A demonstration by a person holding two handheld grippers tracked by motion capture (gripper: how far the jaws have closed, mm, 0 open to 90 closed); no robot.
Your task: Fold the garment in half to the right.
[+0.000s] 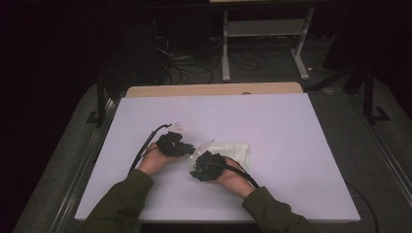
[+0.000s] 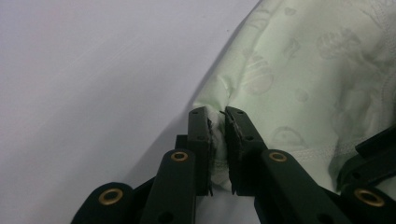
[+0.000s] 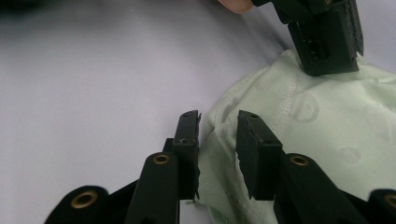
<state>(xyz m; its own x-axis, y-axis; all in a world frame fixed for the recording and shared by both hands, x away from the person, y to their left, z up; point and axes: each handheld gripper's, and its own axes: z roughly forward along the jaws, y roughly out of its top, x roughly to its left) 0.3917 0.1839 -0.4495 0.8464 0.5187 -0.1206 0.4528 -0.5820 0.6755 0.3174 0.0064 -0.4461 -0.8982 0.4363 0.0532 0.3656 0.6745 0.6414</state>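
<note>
A pale green cloth (image 1: 233, 150) with a faint printed pattern lies flat on the white table (image 1: 291, 121), just right of both hands. My left gripper (image 1: 190, 149) is at the cloth's near-left corner. In the left gripper view, the left gripper (image 2: 217, 116) is shut on a pinched fold of the cloth (image 2: 299, 70). My right gripper (image 1: 194, 167) is at the same left edge, slightly nearer the person. In the right gripper view, the right gripper (image 3: 218, 119) has its jaws apart with a raised fold of the cloth (image 3: 327, 140) between them. The left gripper's jaw (image 3: 327, 42) shows beyond, on the cloth's hem.
The white tabletop spreads wide to the left, right and far side of the cloth. A wooden board edge (image 1: 214, 90) runs along its far side. Beyond it are a dark floor, cables and a metal stand (image 1: 265, 29). Both green sleeves come in at the bottom.
</note>
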